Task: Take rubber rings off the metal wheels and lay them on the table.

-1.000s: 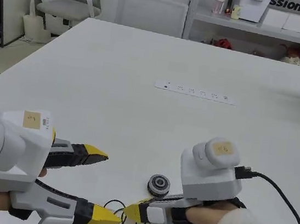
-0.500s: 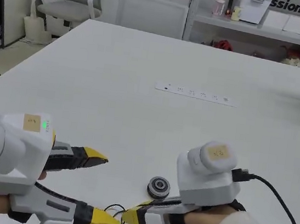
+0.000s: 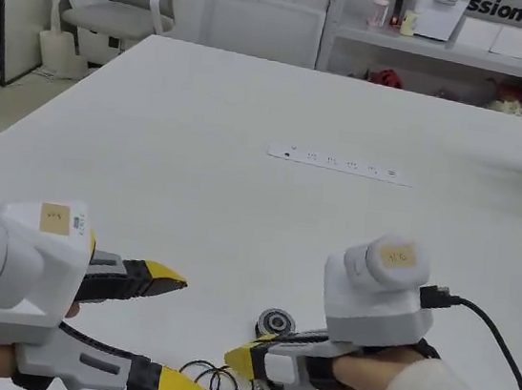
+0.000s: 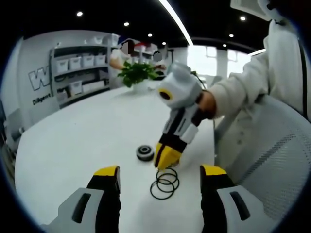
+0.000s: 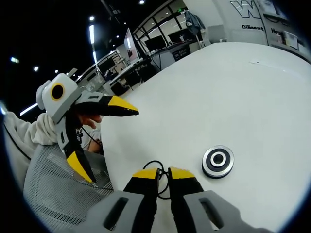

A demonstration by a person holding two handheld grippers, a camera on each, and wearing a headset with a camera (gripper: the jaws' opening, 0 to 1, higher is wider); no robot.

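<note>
On the white table [image 3: 253,107], just ahead of your left gripper [image 4: 160,171], the rubber rings [image 4: 164,183] lie flat in an overlapping cluster. You can count three in the left gripper view. Your left jaws stand wide apart and hold nothing, with the rings just beyond their tips. Your right gripper [image 5: 163,173] has its jaws closed to a thin slit, nothing visibly pinched, tips beside the cluster. One metal wheel [image 5: 217,161] lies flat near those tips.
</note>
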